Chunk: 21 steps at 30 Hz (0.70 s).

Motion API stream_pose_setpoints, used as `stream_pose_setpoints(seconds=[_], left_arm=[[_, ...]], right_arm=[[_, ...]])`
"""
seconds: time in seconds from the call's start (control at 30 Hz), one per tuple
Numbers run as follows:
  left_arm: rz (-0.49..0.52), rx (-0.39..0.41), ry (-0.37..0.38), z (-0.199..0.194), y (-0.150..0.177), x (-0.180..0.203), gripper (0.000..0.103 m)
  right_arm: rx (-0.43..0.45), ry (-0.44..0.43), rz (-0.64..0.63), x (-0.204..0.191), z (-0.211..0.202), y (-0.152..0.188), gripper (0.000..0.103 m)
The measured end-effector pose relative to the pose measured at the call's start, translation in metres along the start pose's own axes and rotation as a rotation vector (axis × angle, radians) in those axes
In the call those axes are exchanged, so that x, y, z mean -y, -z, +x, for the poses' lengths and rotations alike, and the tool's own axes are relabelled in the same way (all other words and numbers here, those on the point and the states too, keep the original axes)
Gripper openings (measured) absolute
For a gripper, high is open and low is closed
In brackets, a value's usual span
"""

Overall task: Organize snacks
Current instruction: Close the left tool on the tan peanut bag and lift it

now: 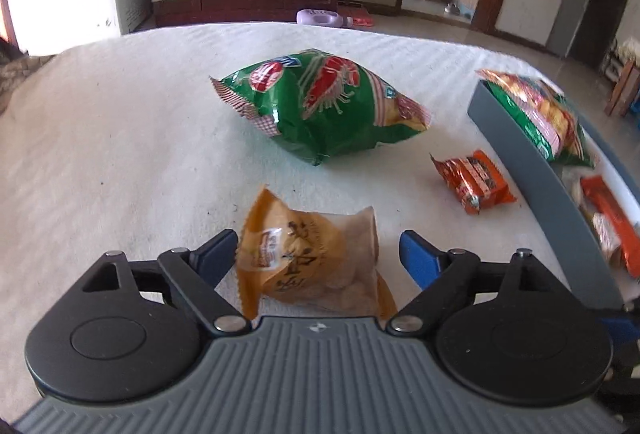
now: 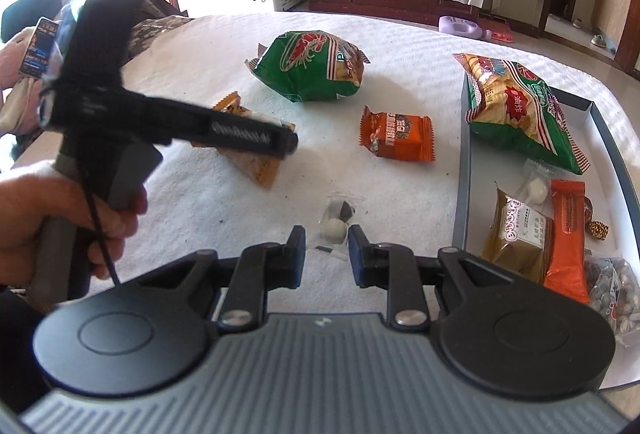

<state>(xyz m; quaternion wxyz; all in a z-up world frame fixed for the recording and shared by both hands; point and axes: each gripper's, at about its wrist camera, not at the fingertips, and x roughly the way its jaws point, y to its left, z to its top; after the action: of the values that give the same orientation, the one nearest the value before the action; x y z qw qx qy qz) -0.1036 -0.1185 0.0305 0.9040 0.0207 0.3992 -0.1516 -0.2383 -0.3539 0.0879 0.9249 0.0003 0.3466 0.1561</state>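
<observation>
Left hand-held gripper point(image 1: 316, 254) released around tan pastry packet point(image 1: 316, 266), right hand-held gripper point(image 2: 326, 250) clenched, empty, green shrimp-chip bag point(image 1: 320, 105) beyond

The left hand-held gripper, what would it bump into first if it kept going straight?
Probably the tan snack packet, which lies on the white cloth right between the left hand-held gripper's open jaws. Beyond it sits the big green chip bag.

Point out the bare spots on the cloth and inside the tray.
Bare cloth lies left of the green bag and tan packet. A narrower strip runs between the orange packet and candy. The tray is crowded, with a small patch by its left wall.
</observation>
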Motion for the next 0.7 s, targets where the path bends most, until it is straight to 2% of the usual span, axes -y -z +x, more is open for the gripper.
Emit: stream_pose_setpoints(seconds=[0.1,0.17,0.27,0.37,0.7], left_arm=[[0.079,-0.025,0.003,0.000,0.008,0.011,0.090],[0.145,-0.001,-0.024,0.000,0.014,0.017,0.079],[0.134,0.031,0.004,-0.001,0.012,0.014,0.063],[0.101,0.039,0.025,-0.004,0.010,0.011,0.061],[0.120,0.161,0.045,-0.041,-0.003,0.027,0.061]], right_arm=[[0.003,-0.007,-0.001,0.000,0.001,-0.002,0.026],[0.013,-0.012,0.001,-0.001,0.000,-0.004,0.026],[0.024,-0.017,0.001,-0.003,-0.002,-0.004,0.026],[0.033,-0.013,0.004,-0.002,-0.005,-0.004,0.026],[0.085,-0.007,0.025,0.006,-0.021,-0.006,0.026]])
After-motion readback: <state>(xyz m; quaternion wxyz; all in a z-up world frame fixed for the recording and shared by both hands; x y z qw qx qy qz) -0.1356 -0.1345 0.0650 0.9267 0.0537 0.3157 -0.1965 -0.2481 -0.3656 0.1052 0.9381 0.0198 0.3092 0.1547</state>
